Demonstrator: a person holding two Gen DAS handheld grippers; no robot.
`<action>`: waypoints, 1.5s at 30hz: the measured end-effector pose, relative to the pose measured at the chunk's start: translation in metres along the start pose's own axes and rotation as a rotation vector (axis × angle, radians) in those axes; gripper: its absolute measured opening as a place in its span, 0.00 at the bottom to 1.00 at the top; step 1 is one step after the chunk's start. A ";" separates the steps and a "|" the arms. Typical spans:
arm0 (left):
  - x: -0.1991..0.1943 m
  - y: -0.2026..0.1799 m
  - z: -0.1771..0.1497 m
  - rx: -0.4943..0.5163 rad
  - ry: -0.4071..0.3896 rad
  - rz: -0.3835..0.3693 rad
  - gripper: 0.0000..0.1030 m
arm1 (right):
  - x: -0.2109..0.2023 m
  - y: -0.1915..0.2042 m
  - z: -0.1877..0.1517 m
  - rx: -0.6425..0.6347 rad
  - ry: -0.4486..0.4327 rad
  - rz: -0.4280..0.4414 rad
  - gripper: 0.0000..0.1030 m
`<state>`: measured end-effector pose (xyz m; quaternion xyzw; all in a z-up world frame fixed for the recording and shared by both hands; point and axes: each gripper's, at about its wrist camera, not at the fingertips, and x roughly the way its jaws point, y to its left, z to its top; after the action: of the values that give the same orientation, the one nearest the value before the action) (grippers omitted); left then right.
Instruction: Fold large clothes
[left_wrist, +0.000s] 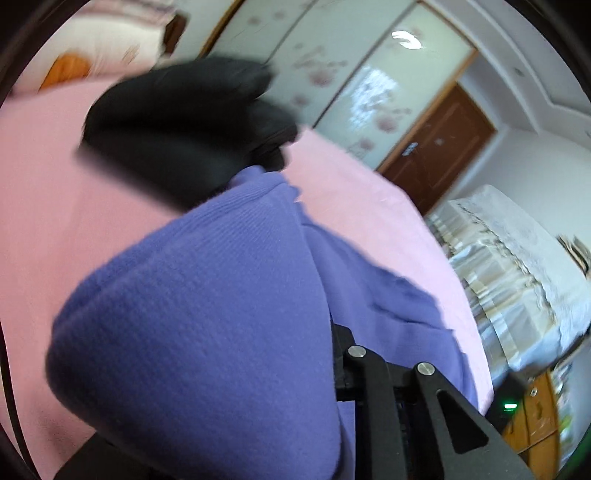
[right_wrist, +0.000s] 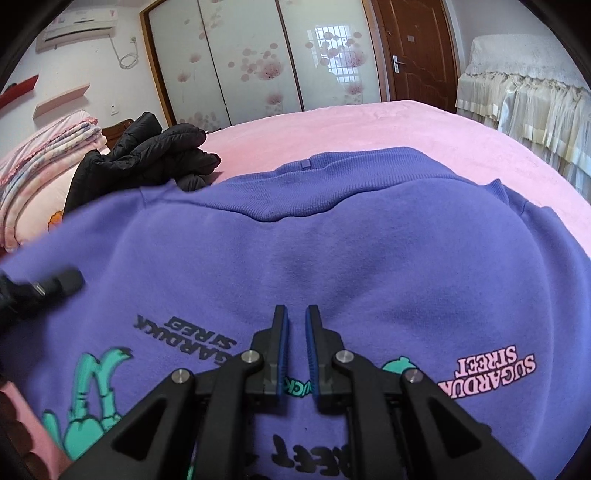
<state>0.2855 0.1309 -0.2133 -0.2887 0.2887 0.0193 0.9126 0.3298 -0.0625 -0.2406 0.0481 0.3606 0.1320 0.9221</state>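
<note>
A purple sweatshirt (right_wrist: 332, 240) with printed lettering lies spread on the pink bed (right_wrist: 369, 125), collar toward the far side. My right gripper (right_wrist: 295, 310) rests over its middle, blue pads nearly together with only a thin gap and no cloth pinched between them. My left gripper (right_wrist: 62, 282) sits at the garment's left edge. In the left wrist view a raised fold of the sweatshirt (left_wrist: 203, 314) drapes over the fingers and hides them. Only the black linkage (left_wrist: 373, 373) shows, so the jaws appear shut on the cloth.
A black padded jacket (right_wrist: 147, 158) lies crumpled just beyond the sweatshirt's left shoulder. Folded quilts (right_wrist: 44, 155) are stacked at the far left. Beyond the bed stand a sliding wardrobe (right_wrist: 240, 55), a brown door (right_wrist: 417, 48) and lace-covered furniture (right_wrist: 524, 96).
</note>
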 end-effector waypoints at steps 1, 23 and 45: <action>-0.003 -0.010 0.001 0.023 -0.009 -0.009 0.15 | 0.000 -0.001 0.000 0.006 0.001 0.004 0.08; -0.011 -0.189 -0.046 0.602 -0.011 -0.039 0.18 | 0.013 -0.078 0.013 0.360 0.175 0.363 0.05; -0.011 -0.192 -0.051 0.538 -0.015 -0.023 0.18 | 0.039 -0.137 0.105 0.267 0.227 0.282 0.00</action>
<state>0.2891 -0.0549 -0.1421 -0.0388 0.2731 -0.0666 0.9589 0.4565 -0.1828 -0.2141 0.2046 0.4660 0.2150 0.8335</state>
